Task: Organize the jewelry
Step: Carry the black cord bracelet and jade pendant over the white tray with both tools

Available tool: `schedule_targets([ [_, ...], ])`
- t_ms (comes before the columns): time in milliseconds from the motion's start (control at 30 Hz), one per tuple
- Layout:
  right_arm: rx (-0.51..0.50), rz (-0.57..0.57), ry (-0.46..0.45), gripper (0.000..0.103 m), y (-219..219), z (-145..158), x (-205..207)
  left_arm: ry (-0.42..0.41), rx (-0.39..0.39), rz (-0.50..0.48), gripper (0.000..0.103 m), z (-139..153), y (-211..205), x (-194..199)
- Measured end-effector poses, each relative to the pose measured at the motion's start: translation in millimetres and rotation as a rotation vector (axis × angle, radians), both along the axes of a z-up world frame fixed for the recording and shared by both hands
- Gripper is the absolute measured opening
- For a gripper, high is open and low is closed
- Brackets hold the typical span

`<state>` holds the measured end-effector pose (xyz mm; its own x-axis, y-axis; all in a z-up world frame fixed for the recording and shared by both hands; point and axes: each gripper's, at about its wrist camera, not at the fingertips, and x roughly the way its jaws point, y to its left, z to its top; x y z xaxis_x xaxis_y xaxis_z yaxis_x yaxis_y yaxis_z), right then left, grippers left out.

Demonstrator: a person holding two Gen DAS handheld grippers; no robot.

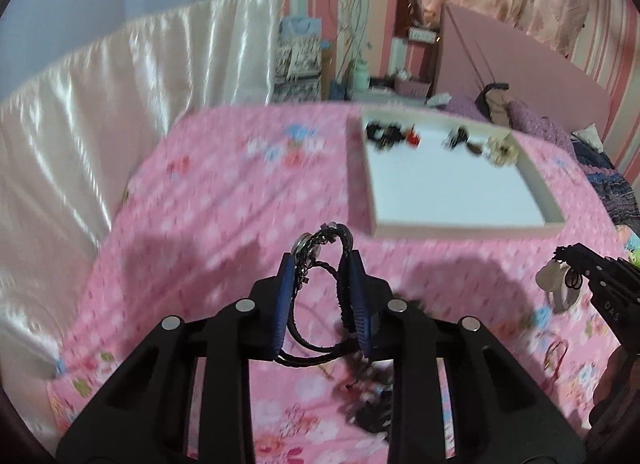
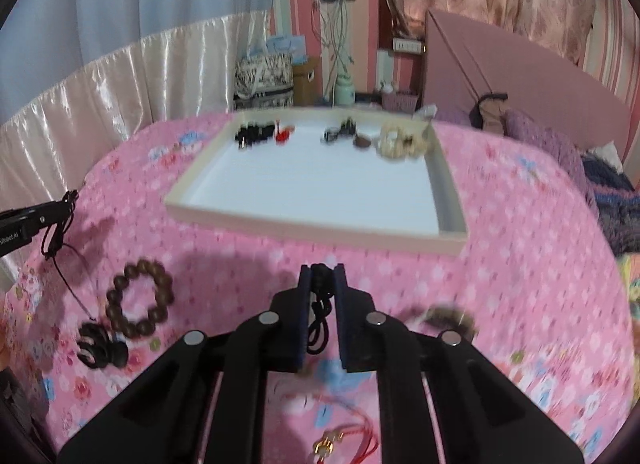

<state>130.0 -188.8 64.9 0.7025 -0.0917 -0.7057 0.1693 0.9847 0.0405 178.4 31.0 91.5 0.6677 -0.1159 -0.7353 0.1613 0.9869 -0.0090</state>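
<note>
White tray [image 2: 448,200] lies directly ahead of both claws on the pink floral bed cover [image 2: 520,264], its far edge lined with sorted pieces; the right claw [image 2: 323,270] is nearer its front rim. Right claw: nearly closed, pinching a black cord [image 2: 322,280]. Left claw [image 1: 320,260]: partly closed, gripping looped black braided bracelets [image 1: 320,242], possibly with a metal charm. Brown bead bracelet [image 2: 140,298] remains on the cover.

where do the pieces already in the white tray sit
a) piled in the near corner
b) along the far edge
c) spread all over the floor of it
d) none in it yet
b: in the right wrist view the pieces line up along the far wall of the white tray, and the rest of its floor is bare.
</note>
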Motion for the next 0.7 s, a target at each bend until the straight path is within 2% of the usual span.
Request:
schedule_targets([
  [200,-0.031,-0.006,-0.058,0.011,-14.5,36.1,25.9,-0.080,-0.005,-0.043,0.026,44.9,-29.9,22.2],
  [367,-0.051,-0.020,-0.078,0.011,-31.2,56.6,55.8,-0.091,-0.043,-0.065,0.026,66.1,-61.0,49.9],
  [533,-0.044,-0.027,-0.079,0.011,-45.9,58.7,88.5,-0.082,-0.064,-0.083,0.026,68.5,-101.2,80.8],
  [700,-0.009,-0.040,-0.053,0.011,-68.7,40.0,126.8,-0.063,-0.086,-0.094,0.026,56.8,-134.1,113.3],
])
